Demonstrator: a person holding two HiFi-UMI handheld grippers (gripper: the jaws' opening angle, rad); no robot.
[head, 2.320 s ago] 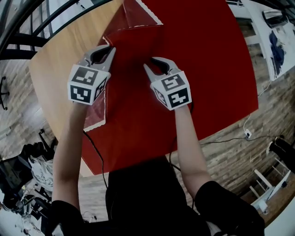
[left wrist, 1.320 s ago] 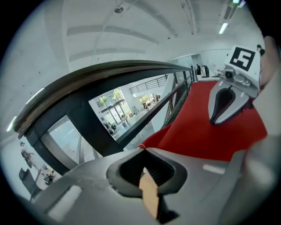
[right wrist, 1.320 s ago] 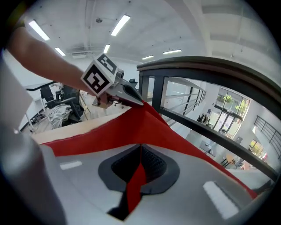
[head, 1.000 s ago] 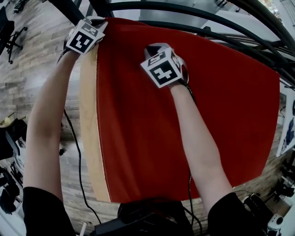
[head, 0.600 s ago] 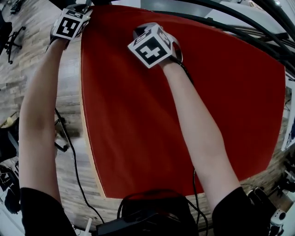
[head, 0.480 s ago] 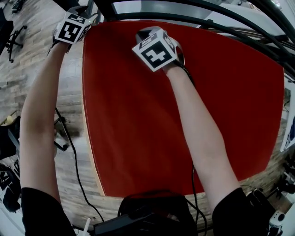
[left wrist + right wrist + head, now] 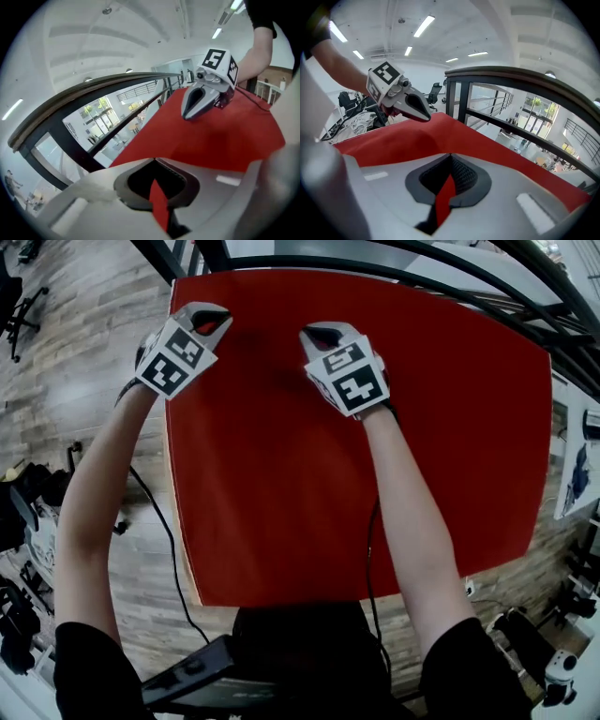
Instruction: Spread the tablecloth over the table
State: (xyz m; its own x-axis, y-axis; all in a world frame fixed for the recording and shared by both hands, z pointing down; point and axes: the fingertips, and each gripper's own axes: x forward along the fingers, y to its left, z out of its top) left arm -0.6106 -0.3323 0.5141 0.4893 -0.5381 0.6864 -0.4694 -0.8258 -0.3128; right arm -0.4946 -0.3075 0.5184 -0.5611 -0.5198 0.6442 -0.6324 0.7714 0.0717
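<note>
The left gripper (image 7: 217, 317) and right gripper (image 7: 320, 335) are being drawn back from the far edge. The left jaws have just been closing on nothing, and the right are being kept together, empty. The tablecloth (image 7: 375, 474), lying flat over the table (image 7: 180, 540), is being judged light, limp and slippery, best pinched at its hem corners.

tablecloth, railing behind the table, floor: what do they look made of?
Tablecloth: thin red fabric, possibly coated; smooth, faint sheen, lies flat, no weave visible.
Railing: dark round bars, likely painted metal; the broad top rail looks brownish and could be wood.
Floor: wood or wood-look planks; board seams and grain show.
</note>
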